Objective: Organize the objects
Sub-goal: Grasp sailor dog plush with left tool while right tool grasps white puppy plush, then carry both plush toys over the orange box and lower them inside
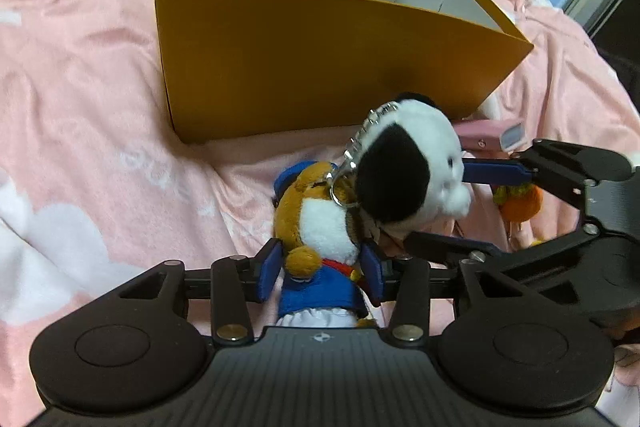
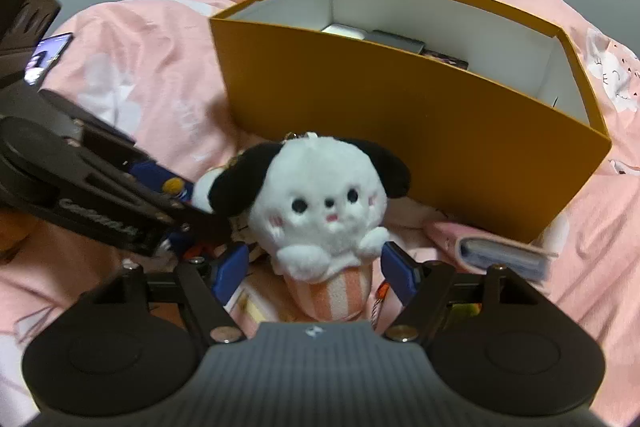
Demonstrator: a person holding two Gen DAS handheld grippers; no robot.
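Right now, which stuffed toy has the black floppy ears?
The white puppy plush in the striped cup, between the right gripper's fingers. The other plush, in the left gripper, is brown and wears blue.

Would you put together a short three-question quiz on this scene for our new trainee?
1. True or false: the orange box on the pink blanket already has items lying inside it.
2. Which toy sits between the fingers of the left gripper?
A. the white puppy plush
B. the brown bear plush in blue clothes
C. the pink notebook
3. Fill in: the pink notebook lies ____ the orange box, on the blanket.

Key
1. True: several flat items lie along its far wall.
2. B; the puppy plush sits at the right gripper.
3. Outside, against its near wall.
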